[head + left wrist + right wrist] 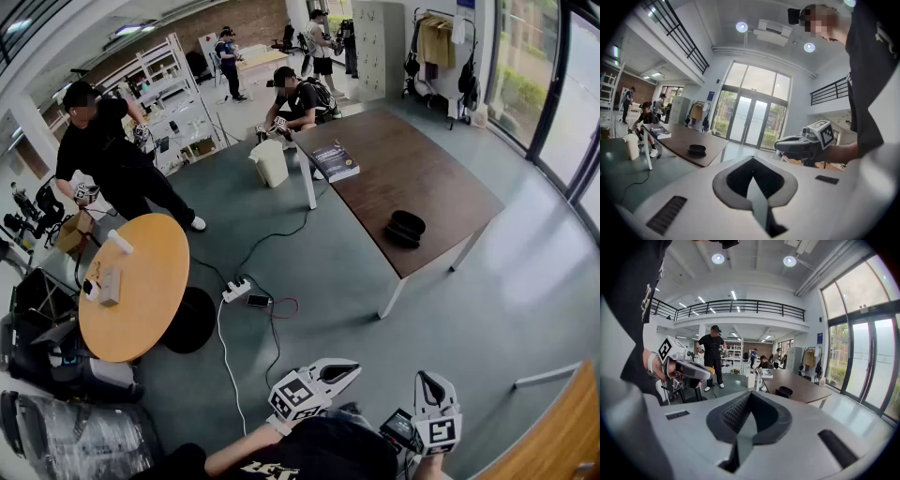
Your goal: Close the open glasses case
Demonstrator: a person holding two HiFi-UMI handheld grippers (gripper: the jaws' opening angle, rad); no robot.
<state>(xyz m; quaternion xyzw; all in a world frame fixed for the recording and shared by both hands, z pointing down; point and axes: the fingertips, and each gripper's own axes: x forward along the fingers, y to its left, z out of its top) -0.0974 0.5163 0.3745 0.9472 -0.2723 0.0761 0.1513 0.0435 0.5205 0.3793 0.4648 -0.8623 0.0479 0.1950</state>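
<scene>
The left gripper (351, 368) and the right gripper (427, 380) are held side by side close to the person's body. Both are over the grey floor (487, 309) and well apart from the brown desk (422, 169). The fingers of each gripper are closed together, with nothing between them. The black glasses case (406, 228) lies on the desk, toward the desk end nearer the grippers and close to one long edge. Nothing touches the case. A book (335, 160) lies at the far end of the same desk, well apart from the case. Each gripper view shows the other gripper beside it, with the case small and distant on the desk
</scene>
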